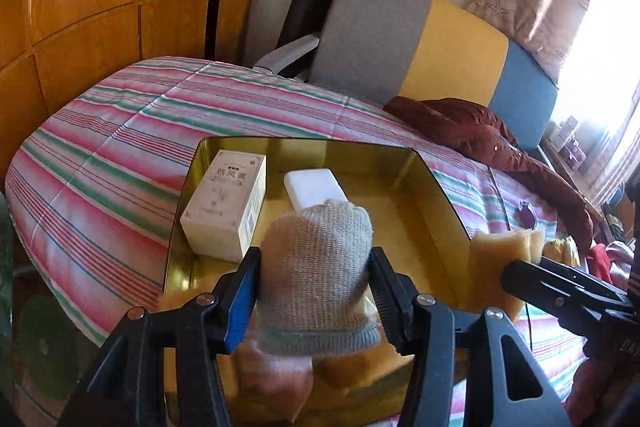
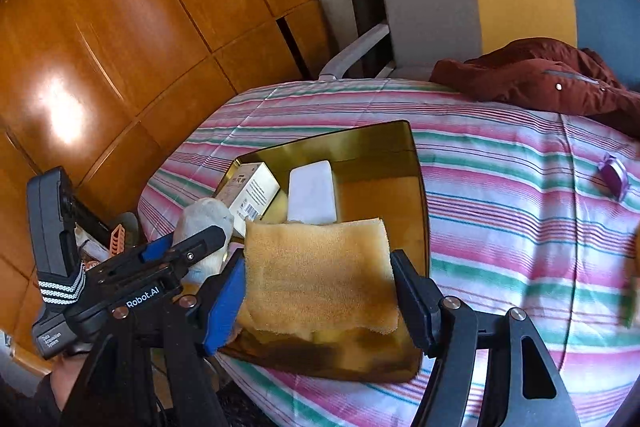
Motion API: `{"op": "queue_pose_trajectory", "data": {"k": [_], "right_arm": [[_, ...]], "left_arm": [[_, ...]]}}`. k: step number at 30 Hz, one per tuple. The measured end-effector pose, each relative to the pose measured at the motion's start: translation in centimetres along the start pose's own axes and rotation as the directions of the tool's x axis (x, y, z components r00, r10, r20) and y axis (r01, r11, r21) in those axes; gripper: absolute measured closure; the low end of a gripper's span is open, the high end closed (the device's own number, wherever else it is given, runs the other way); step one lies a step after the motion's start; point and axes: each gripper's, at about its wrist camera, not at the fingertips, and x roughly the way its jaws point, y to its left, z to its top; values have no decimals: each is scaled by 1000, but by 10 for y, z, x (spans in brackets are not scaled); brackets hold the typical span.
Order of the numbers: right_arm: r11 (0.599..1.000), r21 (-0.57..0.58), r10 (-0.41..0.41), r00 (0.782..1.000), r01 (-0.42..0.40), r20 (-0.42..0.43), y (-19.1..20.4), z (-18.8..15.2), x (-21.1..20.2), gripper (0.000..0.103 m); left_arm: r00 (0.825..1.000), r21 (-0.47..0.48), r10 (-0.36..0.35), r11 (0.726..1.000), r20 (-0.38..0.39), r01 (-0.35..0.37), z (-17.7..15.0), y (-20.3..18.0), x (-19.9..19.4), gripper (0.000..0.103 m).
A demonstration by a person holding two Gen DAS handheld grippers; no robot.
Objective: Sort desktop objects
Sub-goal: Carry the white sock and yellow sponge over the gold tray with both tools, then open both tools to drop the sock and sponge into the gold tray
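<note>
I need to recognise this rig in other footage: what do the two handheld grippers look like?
Both grippers, left and right, are black, angular frames with silver bolts; each has one blue pad and one black ribbed pad. The left one carries white "Robot.AI" lettering and a black-and-white chevron strap.

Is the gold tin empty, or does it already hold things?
Not empty: the tin holds a box and a white block, lying side by side on its floor.

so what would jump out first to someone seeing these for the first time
Two black grippers, each clamped on something soft: the left gripper holds a rolled grey knitted sock, the right gripper a tan yellow sponge pad. Both hover over a shiny gold metal tray on the pink-and-green striped bedspread. In the tray lie a cream cardboard box and a white rectangular block.
</note>
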Motion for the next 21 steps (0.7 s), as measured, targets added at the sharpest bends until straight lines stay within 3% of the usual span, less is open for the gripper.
{"op": "queue_pose_trajectory", "data": {"k": [11,21], "right_arm": [[1000,16,-14,997,15,-71,0,43,53,33],[996,25,-80,990,84,-112,-1,80,100,33]], "left_arm": [[999,-1,33,999,-41,-34,24,6,35,49],[996,-2,64,998,-63,-64,26,11,50,48]]}}
